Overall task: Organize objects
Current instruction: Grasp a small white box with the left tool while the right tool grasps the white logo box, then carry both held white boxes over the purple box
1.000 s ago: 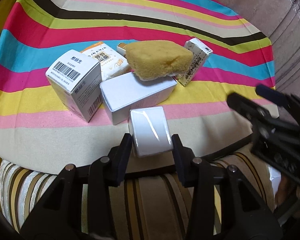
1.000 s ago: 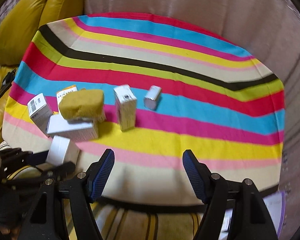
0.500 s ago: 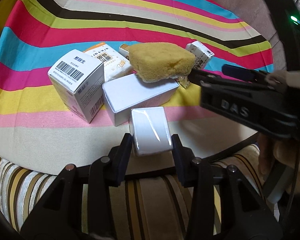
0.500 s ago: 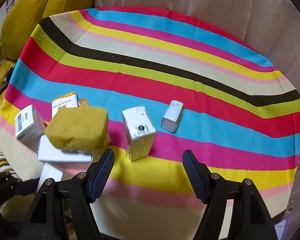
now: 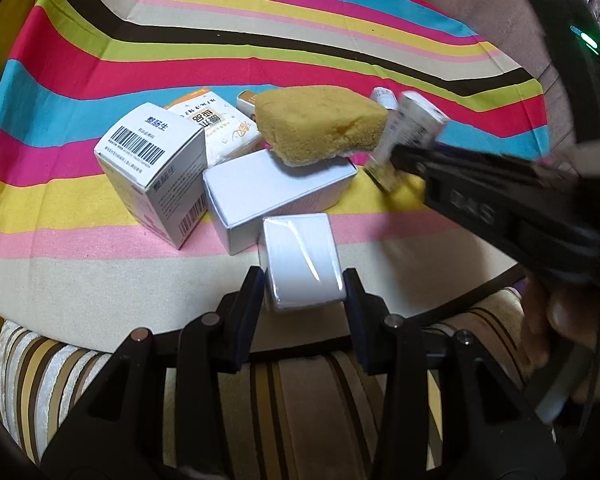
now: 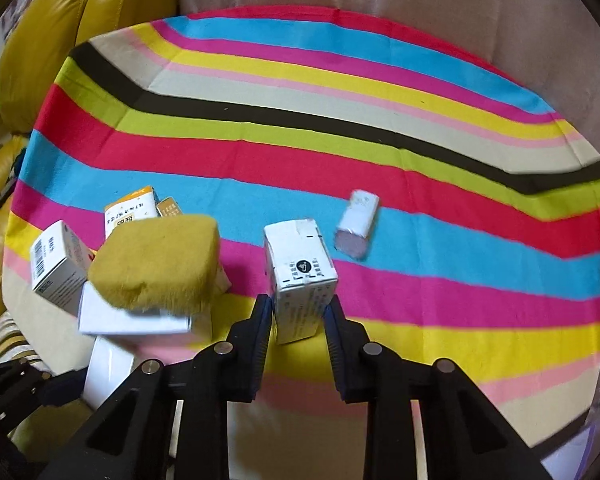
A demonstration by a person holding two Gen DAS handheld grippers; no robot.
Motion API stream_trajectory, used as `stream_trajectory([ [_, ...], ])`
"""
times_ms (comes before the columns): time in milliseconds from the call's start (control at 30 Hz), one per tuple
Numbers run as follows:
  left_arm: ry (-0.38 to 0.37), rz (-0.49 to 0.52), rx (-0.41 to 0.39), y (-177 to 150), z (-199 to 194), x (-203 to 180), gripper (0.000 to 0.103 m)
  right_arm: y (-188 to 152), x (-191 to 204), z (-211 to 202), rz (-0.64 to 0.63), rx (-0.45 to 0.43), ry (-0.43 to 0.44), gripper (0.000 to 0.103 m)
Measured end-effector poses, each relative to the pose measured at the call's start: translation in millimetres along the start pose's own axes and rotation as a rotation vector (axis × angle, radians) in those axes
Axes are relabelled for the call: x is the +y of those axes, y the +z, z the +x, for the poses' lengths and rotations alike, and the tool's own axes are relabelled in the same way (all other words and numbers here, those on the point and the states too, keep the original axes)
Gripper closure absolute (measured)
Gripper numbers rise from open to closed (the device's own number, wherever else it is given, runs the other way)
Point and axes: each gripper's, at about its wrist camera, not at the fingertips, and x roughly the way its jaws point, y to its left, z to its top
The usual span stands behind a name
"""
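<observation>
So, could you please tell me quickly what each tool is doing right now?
Left tool: shut on the glossy white box.
Right tool: jaws just closed, shut on the printed white carton.

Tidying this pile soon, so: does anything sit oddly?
Yes. The yellow sponge is perched tilted on the flat white box, overhanging its edge, and a small white pack lies on its side apart from the pile.

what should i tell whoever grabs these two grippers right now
Left gripper: shut on the shiny white box at the near edge of the striped cloth.
Right gripper: jaws just closed on the upright white carton.
Done: both grips made.
Left: the sponge lying on the flat white box, the barcode box, the orange-topped pack and the small tube remain unsorted.
</observation>
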Motion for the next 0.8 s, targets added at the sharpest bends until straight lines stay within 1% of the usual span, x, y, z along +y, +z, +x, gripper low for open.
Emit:
stream_trajectory([
  [100, 0.006, 0.006, -0.003, -1, -1, -1, 0.059, -18, -6, -15, 0.056, -0.002, 0.009, 0.075],
  [233, 0.021, 0.025, -0.016, -2, -5, -7, 0.063, -40, -9, -35, 0.095, -0.012, 0.004, 0.075],
  [400, 0.023, 0.06, -0.044, -7, -17, -18, 0.063, -64, -10, -59, 0.106, -0.02, -0.025, 0.075],
  [567, 0.017, 0.088, -0.051, -10, -25, -29, 0.063, -83, -14, -76, 0.128, -0.024, -0.037, 0.075],
  [800, 0.005, 0.151, -0.056, -17, -33, -55, 0.063, -105, -31, -97, 0.182, -0.037, -0.042, 0.075],
])
